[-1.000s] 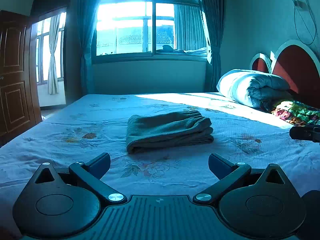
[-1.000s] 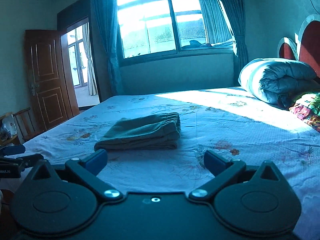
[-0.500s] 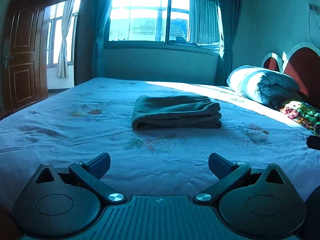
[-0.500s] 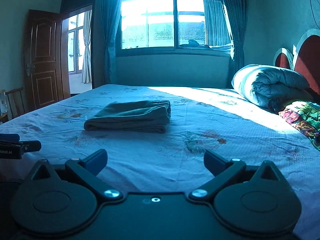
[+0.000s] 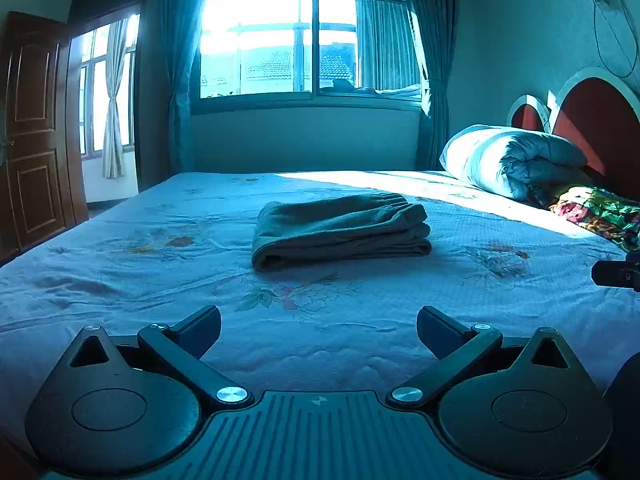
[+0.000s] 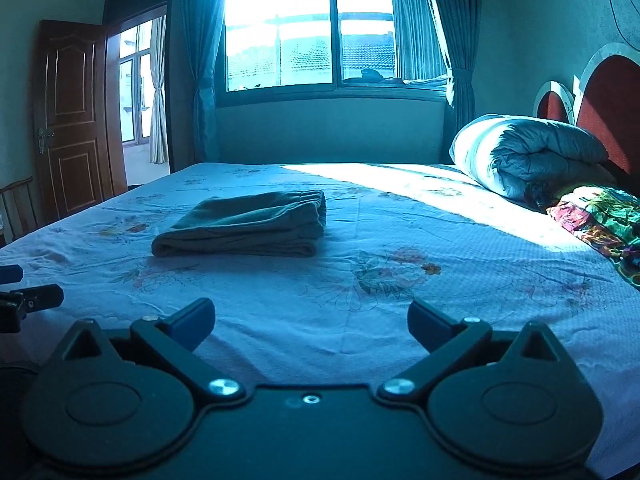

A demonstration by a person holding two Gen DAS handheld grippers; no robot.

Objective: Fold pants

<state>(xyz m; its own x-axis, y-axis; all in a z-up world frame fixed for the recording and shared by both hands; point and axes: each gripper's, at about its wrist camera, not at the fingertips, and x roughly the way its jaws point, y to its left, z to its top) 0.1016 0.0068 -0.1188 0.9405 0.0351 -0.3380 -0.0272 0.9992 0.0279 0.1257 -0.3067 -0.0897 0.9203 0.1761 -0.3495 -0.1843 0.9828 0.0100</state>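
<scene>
Pants (image 5: 340, 230) folded as before, jaws still spread

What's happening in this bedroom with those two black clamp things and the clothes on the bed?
A person is folding pants using a hand-held gripper in each hand. The pants already lie folded in a neat stack on the bed. The left hand-held gripper and the right hand-held gripper are both open, empty and held back from the pants, touching nothing. A rolled quilt sits near the headboard.
</scene>
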